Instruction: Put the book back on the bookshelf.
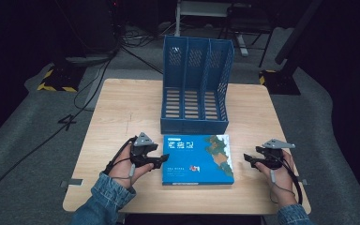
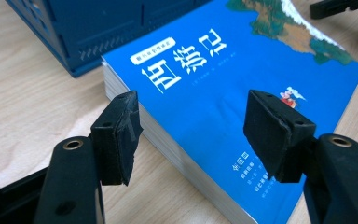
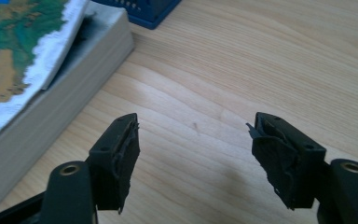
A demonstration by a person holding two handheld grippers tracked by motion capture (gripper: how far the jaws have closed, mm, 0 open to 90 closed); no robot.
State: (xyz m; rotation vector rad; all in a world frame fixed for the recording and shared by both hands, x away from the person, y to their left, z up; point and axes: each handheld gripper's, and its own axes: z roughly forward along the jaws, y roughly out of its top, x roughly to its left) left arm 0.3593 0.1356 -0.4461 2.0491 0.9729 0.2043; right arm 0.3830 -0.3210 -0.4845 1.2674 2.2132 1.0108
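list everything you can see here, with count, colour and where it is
book: 1, blue cover with a map picture, flat on the table's near middle
file rack: 1, blue, three slots, just behind the book
table: 1, light wood, centre
floor mat: 1, grey, under the table
left gripper: 1, black, at the book's left edge, open
right gripper: 1, black, right of the book, open
sleeves: 2, denim, bottom edge

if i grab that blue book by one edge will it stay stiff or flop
The blue book is probably heavy: its page block looks thick. The soft cover, already curling up at one corner, would likely bend, so an edge grab may let it sag. Pushed, it should slide flat on the table rather than tip.
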